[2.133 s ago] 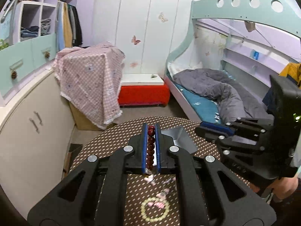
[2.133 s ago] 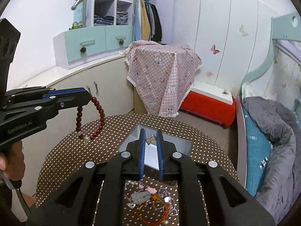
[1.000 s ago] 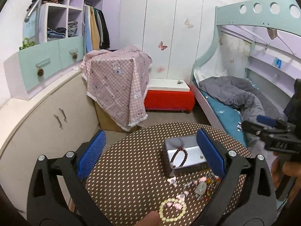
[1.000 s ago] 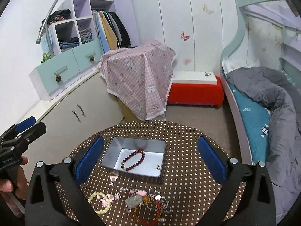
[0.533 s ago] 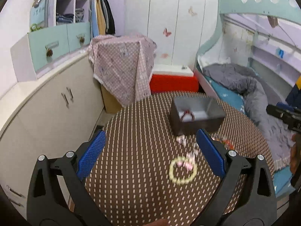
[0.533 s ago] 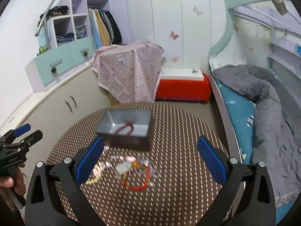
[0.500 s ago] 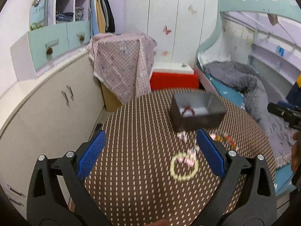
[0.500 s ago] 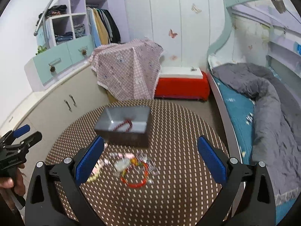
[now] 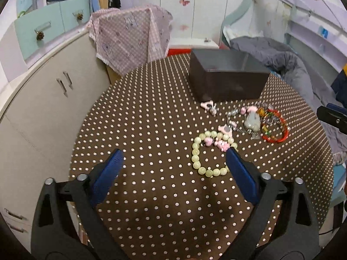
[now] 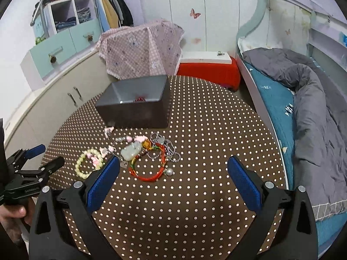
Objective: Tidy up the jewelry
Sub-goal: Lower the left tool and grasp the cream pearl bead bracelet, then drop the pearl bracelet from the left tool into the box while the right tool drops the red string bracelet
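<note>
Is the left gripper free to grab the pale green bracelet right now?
Probably yes. The left gripper is open and empty, and the bracelet lies flat just ahead by its right finger, with only pink charms on it.

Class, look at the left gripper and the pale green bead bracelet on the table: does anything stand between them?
Nothing visible does. The left gripper is open, and only bare dotted tablecloth lies before the pale green bead bracelet, beside its right finger.

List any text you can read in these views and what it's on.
Nothing is legible in either view.
Blue label on the bed shelf: too blurred to read.
White print on the teal bedsheet: too small to read.
</note>
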`<action>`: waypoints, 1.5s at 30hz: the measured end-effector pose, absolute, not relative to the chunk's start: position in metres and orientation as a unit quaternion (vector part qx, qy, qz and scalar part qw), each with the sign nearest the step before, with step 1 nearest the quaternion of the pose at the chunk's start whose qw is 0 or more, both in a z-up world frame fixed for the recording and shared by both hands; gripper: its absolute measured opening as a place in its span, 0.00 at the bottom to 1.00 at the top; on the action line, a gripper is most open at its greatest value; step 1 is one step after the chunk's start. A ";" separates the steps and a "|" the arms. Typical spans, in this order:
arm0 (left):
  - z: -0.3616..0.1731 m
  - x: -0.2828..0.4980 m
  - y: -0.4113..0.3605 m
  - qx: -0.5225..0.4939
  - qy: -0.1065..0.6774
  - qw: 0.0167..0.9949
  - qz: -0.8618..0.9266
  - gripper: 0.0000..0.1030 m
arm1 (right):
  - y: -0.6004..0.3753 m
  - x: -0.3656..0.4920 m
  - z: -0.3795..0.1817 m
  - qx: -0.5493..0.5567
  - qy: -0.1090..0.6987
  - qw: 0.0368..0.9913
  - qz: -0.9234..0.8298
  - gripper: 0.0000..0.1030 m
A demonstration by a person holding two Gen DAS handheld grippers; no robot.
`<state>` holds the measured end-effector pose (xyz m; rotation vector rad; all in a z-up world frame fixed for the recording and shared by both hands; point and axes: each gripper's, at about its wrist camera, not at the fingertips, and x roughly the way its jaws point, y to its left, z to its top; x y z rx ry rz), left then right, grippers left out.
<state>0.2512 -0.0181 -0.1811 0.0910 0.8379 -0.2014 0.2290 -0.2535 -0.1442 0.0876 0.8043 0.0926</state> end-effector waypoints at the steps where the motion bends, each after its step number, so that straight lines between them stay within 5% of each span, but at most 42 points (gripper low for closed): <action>1: -0.186 0.254 -0.019 0.044 0.413 0.904 -0.100 0.82 | -0.254 0.229 -0.147 0.044 0.394 0.917 0.047 0.93; 6: -0.205 0.264 -0.025 0.056 0.442 0.890 -0.101 0.60 | -0.252 0.233 -0.159 0.041 0.406 0.912 0.044 0.93; 13: -0.209 0.268 -0.039 0.068 0.442 0.881 -0.153 0.09 | -0.254 0.240 -0.170 0.034 0.417 0.908 0.042 0.93; 17: -0.200 0.267 -0.036 0.056 0.431 0.887 -0.160 0.09 | -0.255 0.244 -0.178 0.032 0.422 0.905 0.046 0.90; 22: -0.180 0.259 -0.037 0.051 0.408 0.896 -0.169 0.09 | -0.248 0.260 -0.187 0.024 0.428 0.902 0.058 0.70; 25: -0.168 0.252 -0.041 0.051 0.394 0.901 -0.176 0.09 | -0.236 0.273 -0.194 -0.004 0.436 0.897 0.075 0.49; 27: -0.166 0.250 -0.040 0.049 0.386 0.904 -0.180 0.09 | -0.230 0.278 -0.199 -0.022 0.443 0.893 0.080 0.15; 28: -0.162 0.248 -0.040 0.049 0.380 0.906 -0.181 0.09 | -0.229 0.278 -0.197 -0.021 0.441 0.894 0.084 0.06; 45: -0.112 0.237 -0.023 0.023 0.323 0.922 -0.213 0.09 | -0.250 0.233 -0.104 0.015 0.339 0.929 0.146 0.04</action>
